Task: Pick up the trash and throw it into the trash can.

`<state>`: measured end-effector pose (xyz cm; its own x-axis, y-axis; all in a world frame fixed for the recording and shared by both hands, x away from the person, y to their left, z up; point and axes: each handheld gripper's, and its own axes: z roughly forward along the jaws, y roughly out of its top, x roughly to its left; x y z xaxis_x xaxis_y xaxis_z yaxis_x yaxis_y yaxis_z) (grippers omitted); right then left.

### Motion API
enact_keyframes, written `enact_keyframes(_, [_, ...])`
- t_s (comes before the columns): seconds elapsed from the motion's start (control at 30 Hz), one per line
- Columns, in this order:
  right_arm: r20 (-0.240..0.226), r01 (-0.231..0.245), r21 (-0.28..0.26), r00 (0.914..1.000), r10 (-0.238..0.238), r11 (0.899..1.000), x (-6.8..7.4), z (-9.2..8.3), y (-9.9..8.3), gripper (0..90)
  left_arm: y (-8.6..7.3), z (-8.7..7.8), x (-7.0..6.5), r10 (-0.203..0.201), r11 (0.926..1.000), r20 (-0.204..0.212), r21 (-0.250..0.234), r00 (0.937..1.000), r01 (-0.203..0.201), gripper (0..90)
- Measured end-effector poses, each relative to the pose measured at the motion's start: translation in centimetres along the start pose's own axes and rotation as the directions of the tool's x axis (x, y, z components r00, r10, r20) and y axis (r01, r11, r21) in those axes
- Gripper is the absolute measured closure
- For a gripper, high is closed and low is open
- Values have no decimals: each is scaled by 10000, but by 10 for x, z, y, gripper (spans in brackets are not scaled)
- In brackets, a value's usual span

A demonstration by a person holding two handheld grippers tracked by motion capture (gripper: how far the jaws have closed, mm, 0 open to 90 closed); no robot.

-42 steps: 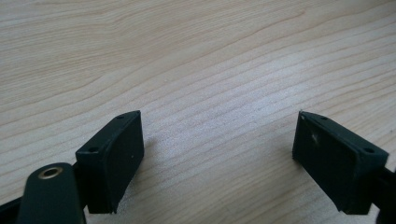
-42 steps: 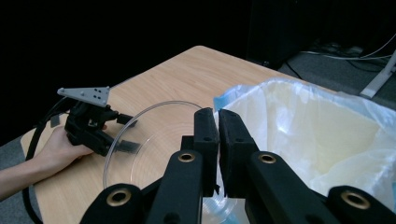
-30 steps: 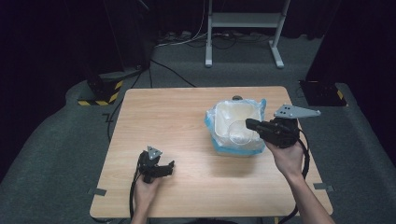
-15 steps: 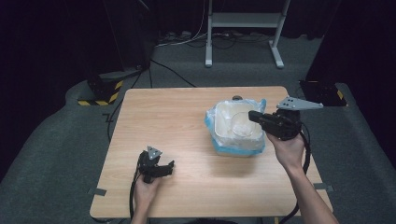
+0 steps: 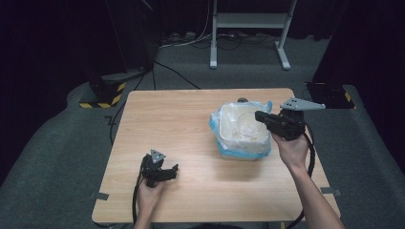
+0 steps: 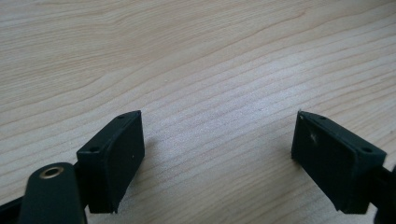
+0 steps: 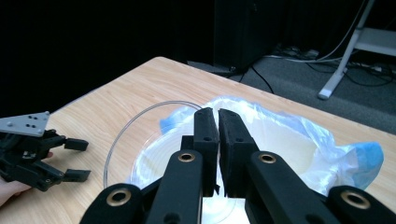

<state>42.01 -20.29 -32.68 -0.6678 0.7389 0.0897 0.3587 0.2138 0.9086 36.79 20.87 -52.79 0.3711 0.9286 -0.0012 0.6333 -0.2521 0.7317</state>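
While right gripper jaws pinch clear bowl rim, left gripper jaws wide, on table.

Table brightly lit, surroundings dark; soft shadows, slight blur.

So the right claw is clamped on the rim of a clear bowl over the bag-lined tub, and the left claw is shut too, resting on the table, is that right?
Not quite. The left claw is open: the left gripper view shows its jaws set wide apart over bare table. The rest holds: the right claw is shut on the clear bowl above the bag-lined tub.
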Motion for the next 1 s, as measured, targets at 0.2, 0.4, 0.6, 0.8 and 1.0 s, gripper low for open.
enact_keyframes(0.2, [106, -190, 131, 9998, 189, 9997, -4, 7, -5, 860, 0, 0, 0, 0, 10000, 2, 3, 10000, 0, 170])
enact_keyframes(0.4, [248, -267, 238, 9993, 262, 9994, -6, 14, -8, 858, 0, 0, 0, -4, 10000, 1, 2, 10000, 4, 170])
enact_keyframes(0.6, [372, -372, 378, 9987, 358, 9986, -10, 22, -12, 858, 0, 0, 0, -7, 10000, 6, -3, 10000, 7, 171])
enact_keyframes(0.8, [446, -621, 523, 9972, 598, 9967, -14, 29, -18, 854, 0, 0, 0, -14, 10000, 7, -6, 10000, 14, 171])
enact_keyframes(1.0, [691, -816, 523, 9946, 779, 9953, -18, 33, -20, 752, 0, 0, 0, -23, 10000, 3, 2, 10000, 23, 171])
